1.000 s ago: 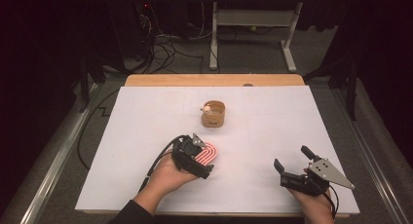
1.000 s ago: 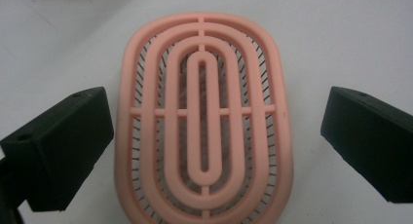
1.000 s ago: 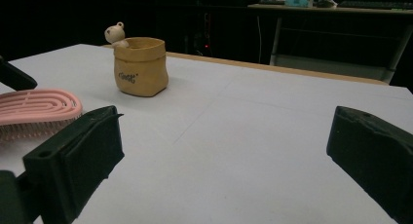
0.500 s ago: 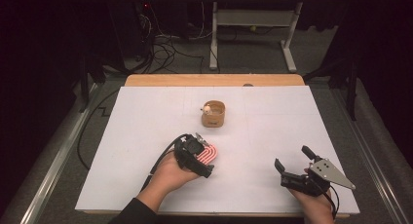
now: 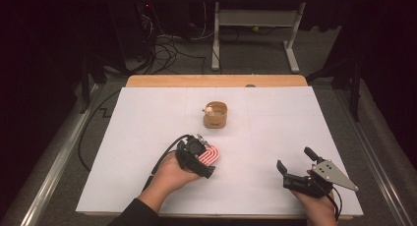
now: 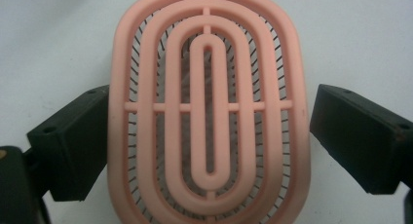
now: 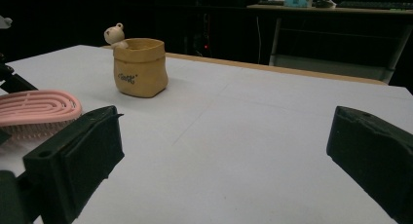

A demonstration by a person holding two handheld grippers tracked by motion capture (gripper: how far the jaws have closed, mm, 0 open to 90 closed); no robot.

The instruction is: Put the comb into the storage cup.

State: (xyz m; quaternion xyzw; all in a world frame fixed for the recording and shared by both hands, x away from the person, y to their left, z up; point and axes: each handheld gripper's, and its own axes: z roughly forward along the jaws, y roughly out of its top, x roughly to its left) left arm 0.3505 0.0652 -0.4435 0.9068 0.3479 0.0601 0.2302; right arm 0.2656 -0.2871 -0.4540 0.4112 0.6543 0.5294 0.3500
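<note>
White tabletop [image 5: 147,137], dark room behind. Left gripper [image 5: 204,159] sits directly over the pink brush [image 6: 209,107], jaws straddling its sides: one looks to be touching, the other just clear. Brush lies flat, near the tan pouch [image 5: 215,115]. Right gripper [image 5: 295,174] waits wide open, holding nothing. Risk: squeezing off-centre could pivot the oval brush out sideways.

The pink brush [image 6: 207,107] looks like smooth matt plastic; the tan pouch [image 7: 140,67] like soft cloth.
</note>
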